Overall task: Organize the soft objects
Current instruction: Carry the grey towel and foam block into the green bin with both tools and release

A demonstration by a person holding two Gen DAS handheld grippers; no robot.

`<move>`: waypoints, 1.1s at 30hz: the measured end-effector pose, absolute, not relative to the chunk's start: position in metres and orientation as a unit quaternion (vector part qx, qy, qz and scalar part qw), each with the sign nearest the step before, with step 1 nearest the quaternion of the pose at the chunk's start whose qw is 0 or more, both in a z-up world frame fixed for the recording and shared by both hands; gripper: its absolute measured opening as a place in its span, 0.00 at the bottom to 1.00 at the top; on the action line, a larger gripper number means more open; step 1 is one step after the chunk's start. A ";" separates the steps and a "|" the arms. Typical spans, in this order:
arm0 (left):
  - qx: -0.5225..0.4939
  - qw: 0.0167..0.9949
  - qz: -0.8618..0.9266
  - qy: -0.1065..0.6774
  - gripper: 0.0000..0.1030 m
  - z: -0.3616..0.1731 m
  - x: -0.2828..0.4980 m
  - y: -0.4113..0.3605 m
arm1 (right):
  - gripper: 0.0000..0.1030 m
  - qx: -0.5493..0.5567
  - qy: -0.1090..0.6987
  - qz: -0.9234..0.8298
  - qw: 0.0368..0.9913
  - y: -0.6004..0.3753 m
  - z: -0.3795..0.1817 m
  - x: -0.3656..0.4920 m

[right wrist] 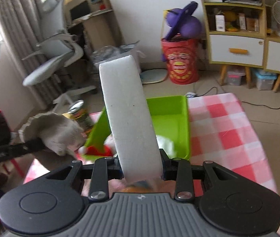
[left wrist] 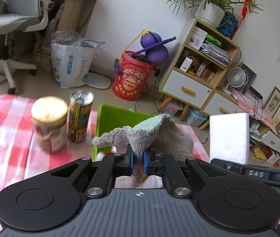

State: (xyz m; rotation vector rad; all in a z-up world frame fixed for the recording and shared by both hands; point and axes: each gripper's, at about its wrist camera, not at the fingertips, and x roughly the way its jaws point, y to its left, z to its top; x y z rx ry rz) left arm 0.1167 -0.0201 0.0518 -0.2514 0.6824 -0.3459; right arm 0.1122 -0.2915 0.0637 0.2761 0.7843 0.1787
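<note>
My left gripper (left wrist: 138,161) is shut on a grey fluffy cloth (left wrist: 159,136) with a pale teal side, held above the near edge of the green bin (left wrist: 116,116). The cloth also shows in the right wrist view (right wrist: 61,132), left of the bin. My right gripper (right wrist: 141,167) is shut on a white foam block (right wrist: 128,114), which stands upright over the green bin (right wrist: 171,114). The block also shows in the left wrist view (left wrist: 228,136). A red and white soft toy (right wrist: 108,148) lies inside the bin.
A jar with a gold lid (left wrist: 49,124) and a drink can (left wrist: 79,116) stand on the red checked tablecloth (left wrist: 5,130) left of the bin. Beyond the table are an office chair (left wrist: 11,25), a red bucket (left wrist: 130,77) and a shelf unit (left wrist: 199,65).
</note>
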 end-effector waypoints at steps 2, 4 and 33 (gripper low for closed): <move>-0.114 0.922 -0.168 0.329 0.05 0.054 0.129 -0.027 | 0.07 0.125 0.380 0.075 0.913 -0.295 0.060 0.123; -0.107 0.925 -0.169 0.324 0.05 0.055 0.139 -0.032 | 0.07 0.117 0.385 0.070 0.913 -0.298 0.054 0.133; -0.058 0.909 -0.173 0.376 0.06 -0.033 0.265 -0.100 | 0.08 0.114 0.449 0.087 0.882 -0.305 -0.035 0.218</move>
